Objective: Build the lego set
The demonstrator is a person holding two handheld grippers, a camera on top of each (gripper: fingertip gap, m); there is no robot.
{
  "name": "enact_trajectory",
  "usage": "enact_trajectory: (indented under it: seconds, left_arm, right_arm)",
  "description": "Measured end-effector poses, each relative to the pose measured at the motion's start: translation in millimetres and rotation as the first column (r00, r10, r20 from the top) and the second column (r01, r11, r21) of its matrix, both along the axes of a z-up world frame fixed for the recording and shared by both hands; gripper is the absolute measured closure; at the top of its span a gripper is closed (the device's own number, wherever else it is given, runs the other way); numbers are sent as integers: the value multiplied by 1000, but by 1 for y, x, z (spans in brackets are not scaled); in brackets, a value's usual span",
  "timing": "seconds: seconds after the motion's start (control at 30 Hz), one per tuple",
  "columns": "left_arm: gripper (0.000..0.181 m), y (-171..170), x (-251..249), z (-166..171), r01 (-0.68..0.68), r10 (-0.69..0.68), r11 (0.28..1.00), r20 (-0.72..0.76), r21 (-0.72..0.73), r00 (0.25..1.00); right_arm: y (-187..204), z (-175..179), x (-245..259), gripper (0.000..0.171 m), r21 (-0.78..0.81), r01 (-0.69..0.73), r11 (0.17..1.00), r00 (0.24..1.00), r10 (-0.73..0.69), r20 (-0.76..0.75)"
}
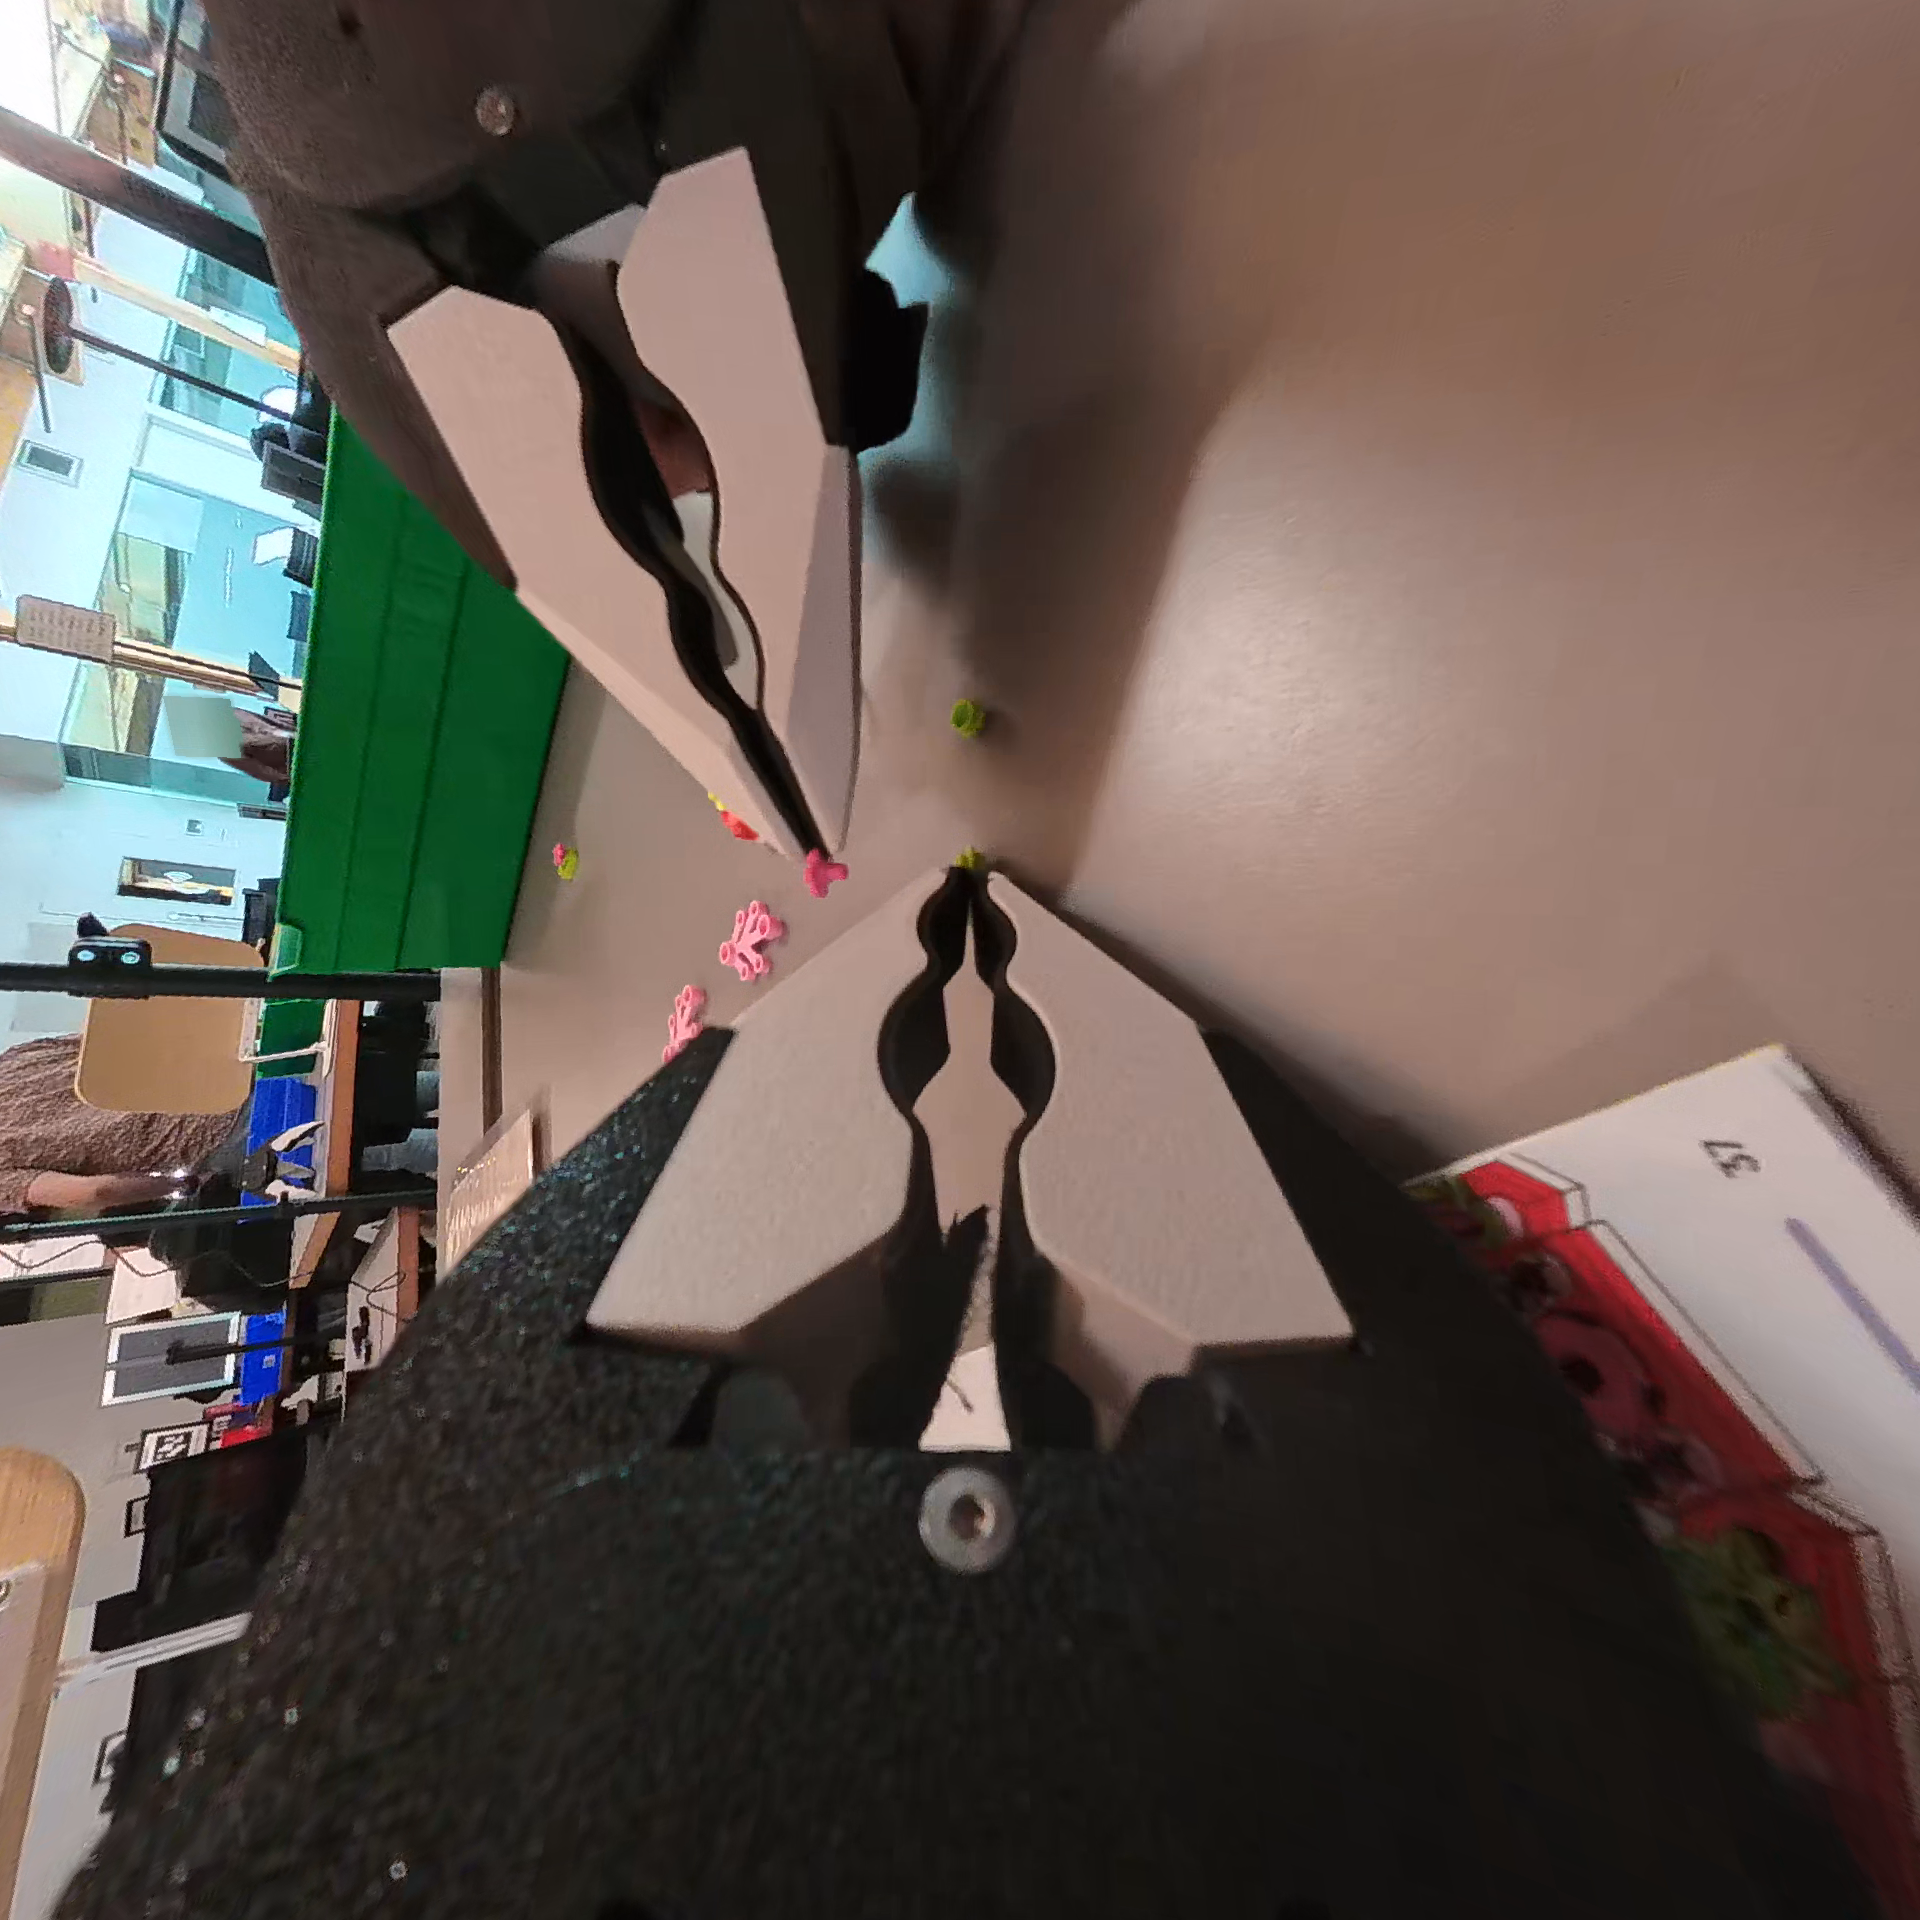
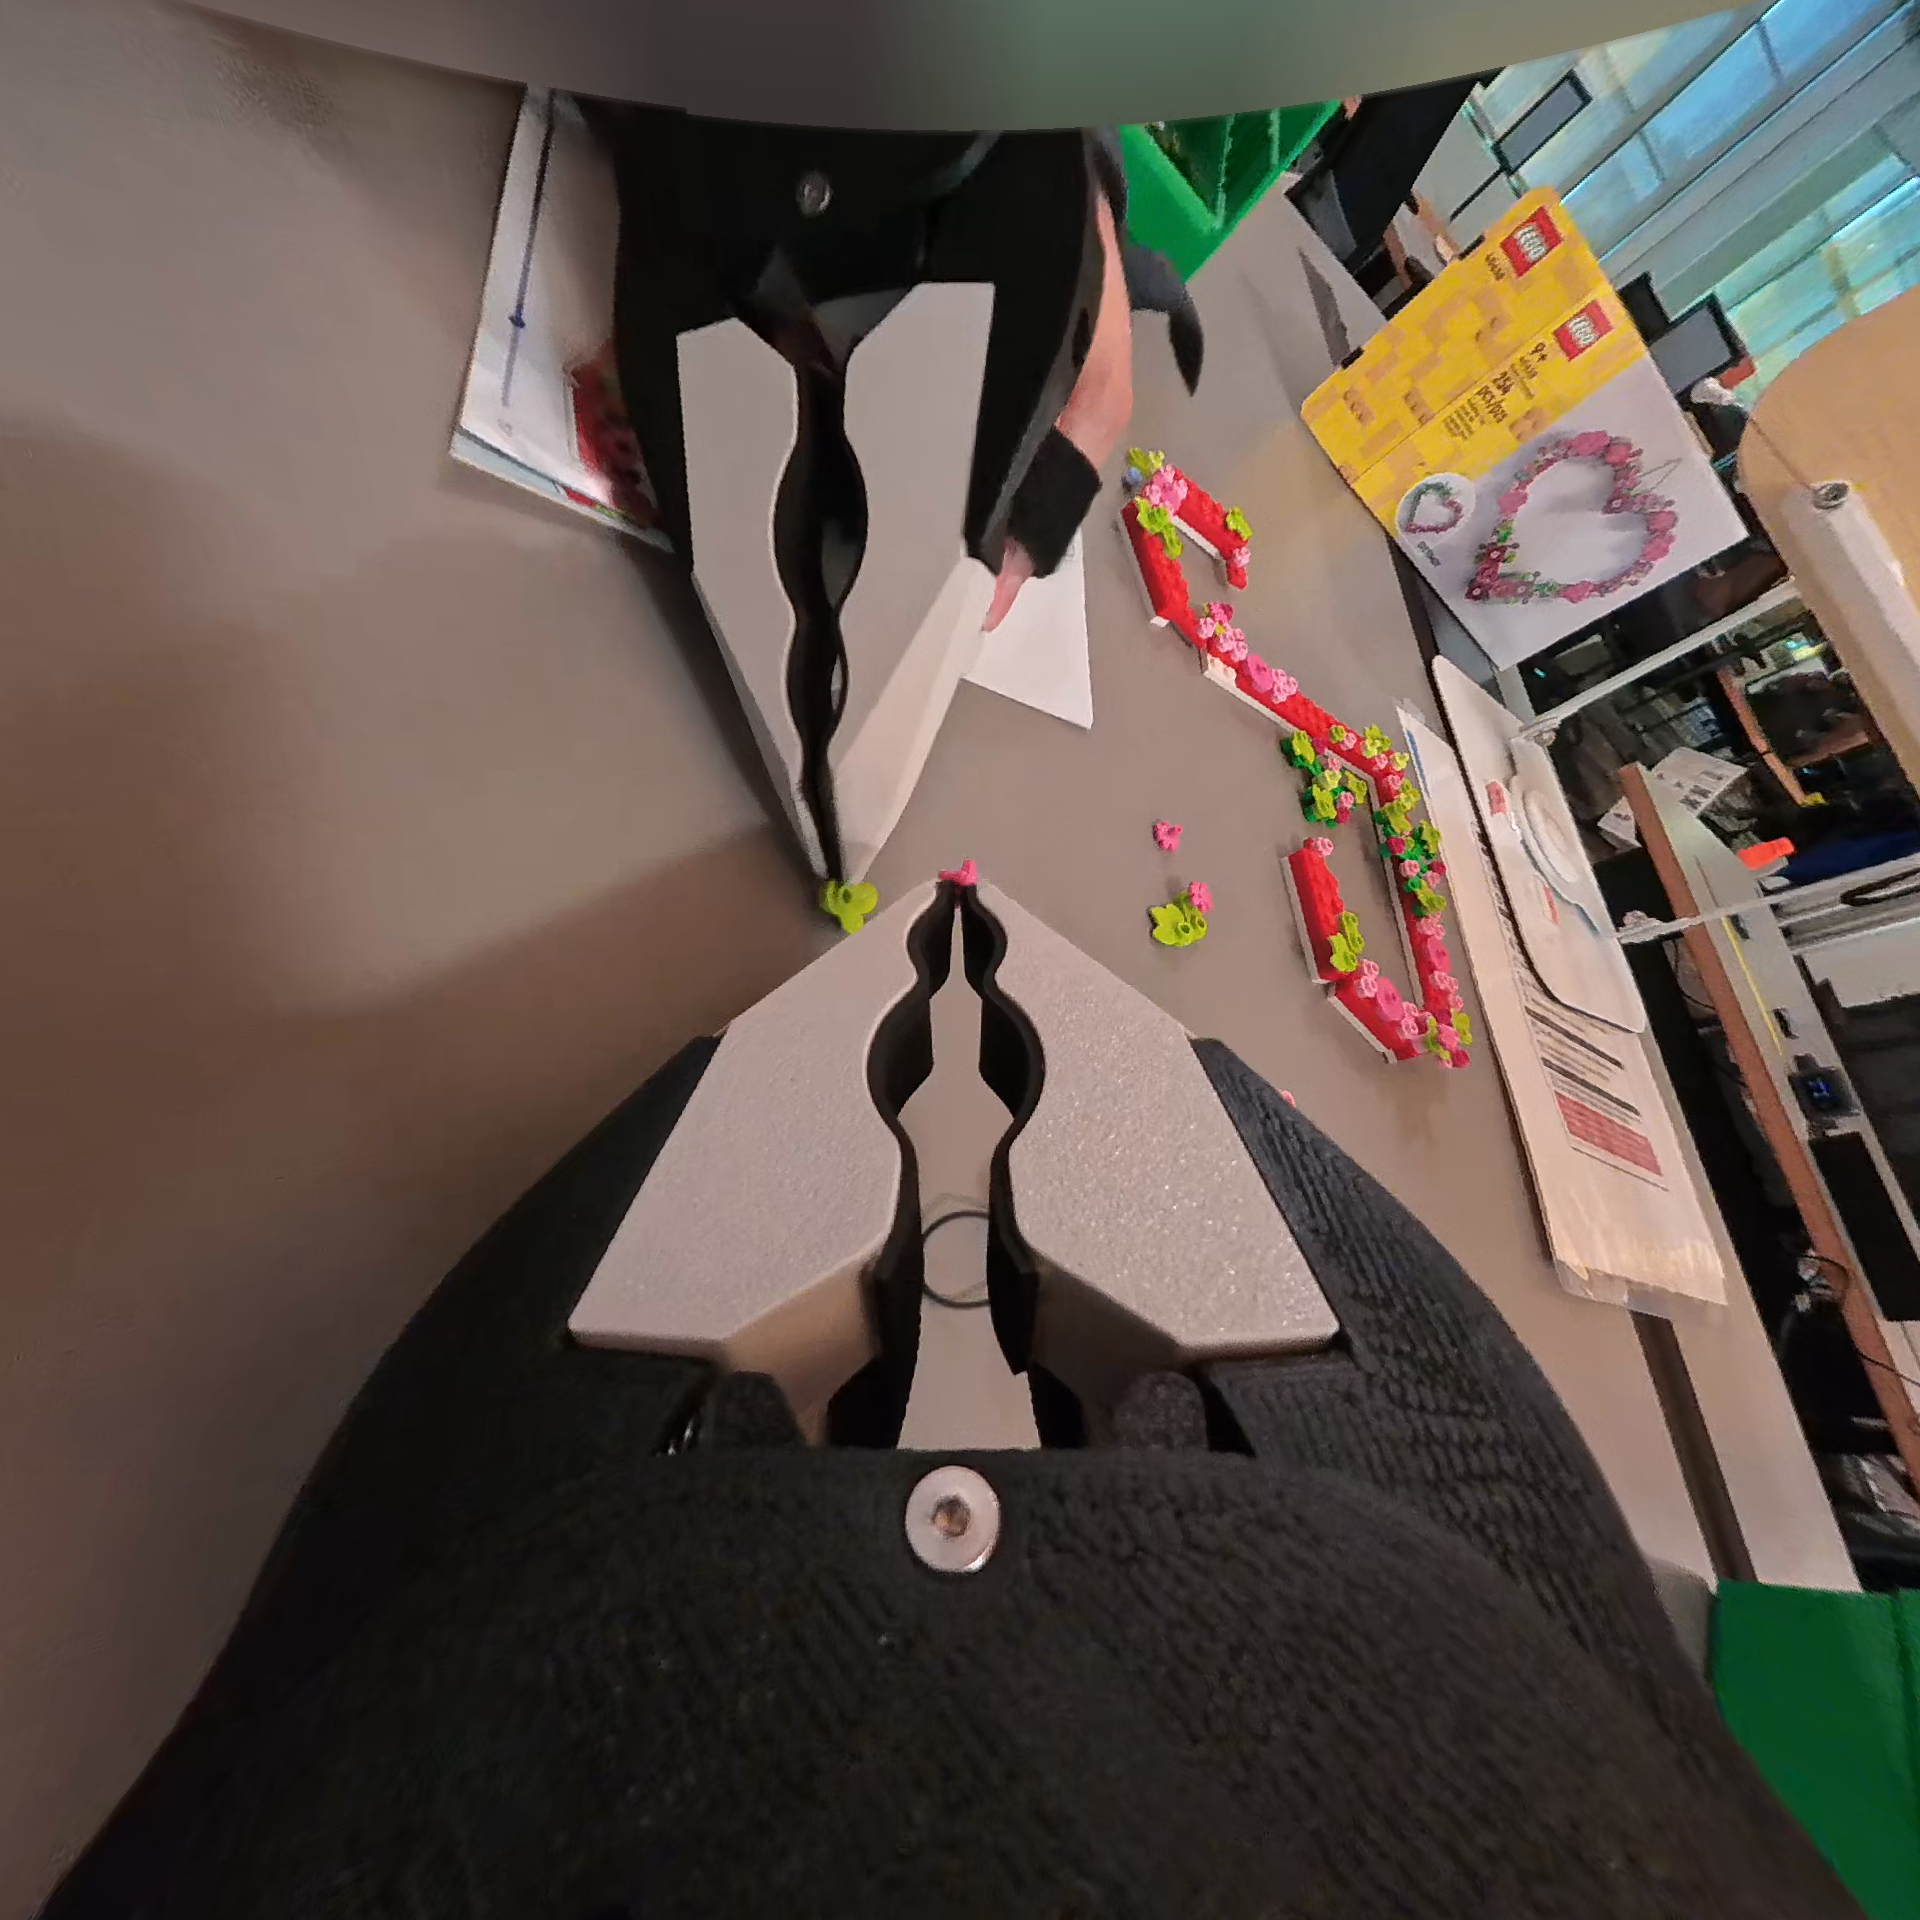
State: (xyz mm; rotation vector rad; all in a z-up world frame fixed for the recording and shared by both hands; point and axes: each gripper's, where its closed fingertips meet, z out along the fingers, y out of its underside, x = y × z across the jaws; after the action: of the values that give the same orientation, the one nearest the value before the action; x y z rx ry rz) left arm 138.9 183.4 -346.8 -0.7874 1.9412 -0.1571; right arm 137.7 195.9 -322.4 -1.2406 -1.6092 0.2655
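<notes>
My left gripper (image 1: pixel 967 869) is shut on a small lime green leaf piece (image 1: pixel 968 858); it also shows in the right wrist view (image 2: pixel 831 868) with the green piece (image 2: pixel 850 902) at its tips. My right gripper (image 2: pixel 958 883) is shut on a small pink flower piece (image 2: pixel 958 873); in the left wrist view it (image 1: pixel 816 847) comes in from the upper left holding the pink flower (image 1: pixel 824 871). The two tips are close together above the grey table. A red heart-shaped build (image 2: pixel 1351 769) with pink flowers and green leaves lies on the table to the right.
Loose pink pieces (image 1: pixel 748 940) and green pieces (image 1: pixel 967 716) lie on the table (image 1: pixel 1455 520). More loose pieces (image 2: pixel 1179 914) lie near the heart. An instruction booklet (image 1: pixel 1704 1299), the set's box (image 2: pixel 1507 436) and a green bin (image 1: pixel 416 717) are nearby.
</notes>
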Motion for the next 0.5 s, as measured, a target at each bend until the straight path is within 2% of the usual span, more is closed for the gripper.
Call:
enact_trajectory:
  seconds: [0.2, 0.5]
  left_arm:
    - [181, 2, 1, -2, -6, 6, 1000, -9, 2, 1000]
    - [181, 5, 2, -3, -19, 19, 1000, -15, 18, 1000]
  right_arm:
    - [1, -10, 1, 171, 26, 6, 1000, 998, -7, 69]
    - [4, -8, 3, 171, 36, 27, 999, 998, -29, 61]
